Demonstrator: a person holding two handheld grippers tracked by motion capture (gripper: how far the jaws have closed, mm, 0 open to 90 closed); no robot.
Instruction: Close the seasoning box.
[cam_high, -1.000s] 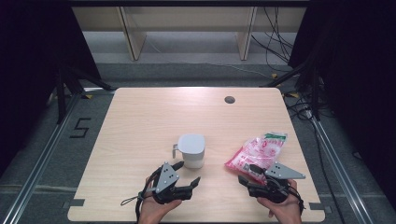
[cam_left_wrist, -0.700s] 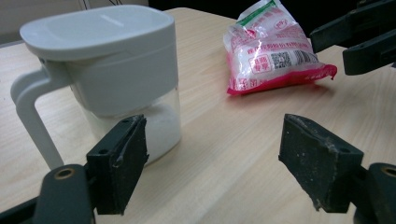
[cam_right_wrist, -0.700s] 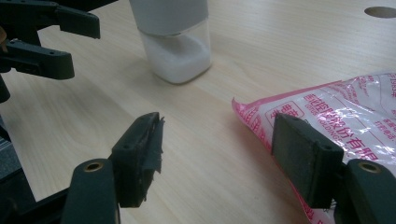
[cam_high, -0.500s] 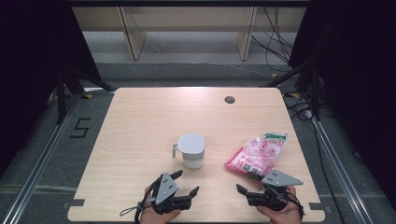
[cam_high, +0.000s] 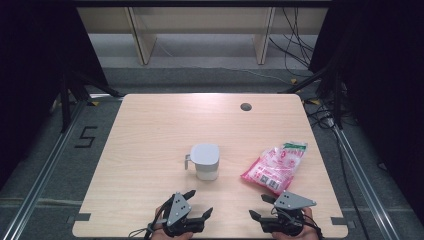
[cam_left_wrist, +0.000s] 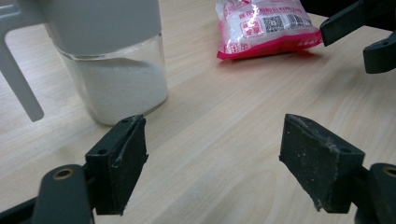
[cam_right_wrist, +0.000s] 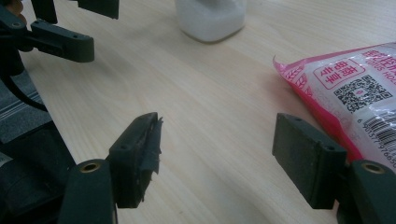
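Both grippers have drawn back toward the near edge since the earlier frames, away from the two items.

Item 1. Left gripper (cam_high: 199, 203), black, two-jawed, with a grey three-cornered plate on top, at about 7 o'clock on the table. Jaws stand spread wide and empty, seen also in the left gripper view (cam_left_wrist: 212, 161). It points toward 1 o'clock, so the jar sits just ahead of its left jaw; a likely stance for a sideways grasp on the jar body.

Item 2. Right gripper (cam_high: 262, 206), same build, at about 5 o'clock. Jaws released and holding nothing, confirmed in the right gripper view (cam_right_wrist: 217, 156). Its right jaw lies near the pouch's near corner, apart from it.

Item 3. Clear glass jar with a grey square lid and side handle (cam_high: 205, 162), near the table's centre, upright. White granules fill its lower part (cam_left_wrist: 119, 88). Handle faces 9 o'clock, leaving the near wall free for the jaws.

Item 4. Pink-and-white plastic pouch with printed label and QR code (cam_high: 276, 166), at 4 o'clock from the jar, well apart from it, lying flat. It appears full; probably the refill for the jar.

Item 5. Light wooden table (cam_high: 150, 130), with a dark round grommet hole (cam_high: 245, 106) toward 1 o'clock at the far edge.
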